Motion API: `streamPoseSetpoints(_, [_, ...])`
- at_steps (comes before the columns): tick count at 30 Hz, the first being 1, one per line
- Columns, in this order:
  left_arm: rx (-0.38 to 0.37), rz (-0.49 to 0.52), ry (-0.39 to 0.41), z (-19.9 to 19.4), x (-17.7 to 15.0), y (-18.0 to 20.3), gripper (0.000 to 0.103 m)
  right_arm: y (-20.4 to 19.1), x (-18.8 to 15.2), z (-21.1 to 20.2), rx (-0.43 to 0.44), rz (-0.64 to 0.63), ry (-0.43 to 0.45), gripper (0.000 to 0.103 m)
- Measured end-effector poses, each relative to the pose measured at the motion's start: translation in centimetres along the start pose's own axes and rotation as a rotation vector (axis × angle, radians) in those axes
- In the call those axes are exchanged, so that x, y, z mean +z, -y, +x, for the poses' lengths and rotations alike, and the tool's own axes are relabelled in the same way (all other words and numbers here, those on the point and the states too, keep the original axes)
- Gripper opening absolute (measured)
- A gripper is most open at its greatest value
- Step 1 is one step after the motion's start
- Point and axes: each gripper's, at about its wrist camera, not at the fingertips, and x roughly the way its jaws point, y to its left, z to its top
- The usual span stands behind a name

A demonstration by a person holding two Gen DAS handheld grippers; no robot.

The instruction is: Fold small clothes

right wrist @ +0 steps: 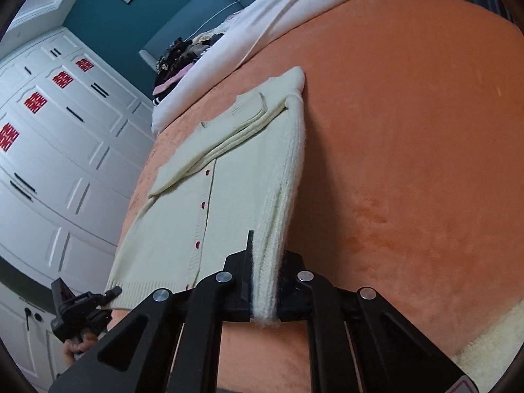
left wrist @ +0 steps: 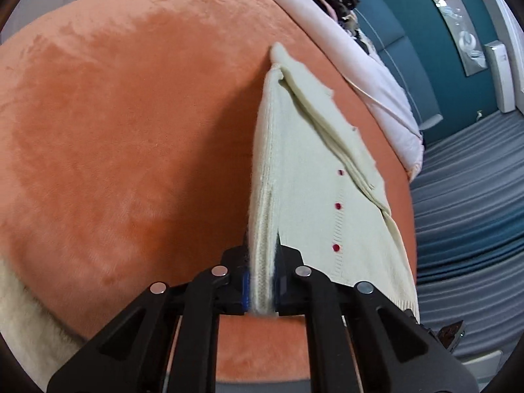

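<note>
Both black two-finger grippers, left [left wrist: 262,290] and right [right wrist: 264,298], pinch the cream knitted cardigan's [left wrist: 304,170] folded edge over the orange plush blanket [left wrist: 131,114]. Mid-fold; next, judged: carry the edge across together, level.

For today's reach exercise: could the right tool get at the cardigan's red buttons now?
Probably not yet: the right tool is shut on the cardigan, at its folded edge; the buttons lie uncovered beside it.

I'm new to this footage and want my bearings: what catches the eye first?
A cream cardigan with small red buttons lies on a broad orange blanket. Each gripper is clamped on a thick fold of the cardigan: the left gripper low in its own view, the right gripper likewise. Behind stand a teal wall and white cabinets with red emblems.
</note>
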Motion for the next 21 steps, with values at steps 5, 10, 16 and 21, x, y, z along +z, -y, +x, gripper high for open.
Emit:
streamPoseSetpoints(5, [0.026, 0.037, -0.109, -4.8, -5.6, -1.6, 0.008, 2.3, -4.2, -5.4, -0.012, -0.027, -0.137, 0.008])
streamPoseSetpoints(10, [0.103, 0.069, -0.244, -10.6, -13.0, -4.0, 0.008, 3.7, -12.8, -10.3, -0.033, -0.130, -0.432, 0.008])
streamPoseSetpoints(16, [-0.032, 0.081, -0.104, -13.5, -7.9, 1.0, 0.009, -0.3, -8.3, -14.7, 0.149, -0.199, -0.305, 0.008])
streamPoseSetpoints(21, [-0.093, 0.189, 0.083, -6.2, 2.0, 5.9, 0.023, 0.3, 2.8, -7.6, 0.198, -0.073, -0.011, 0.012])
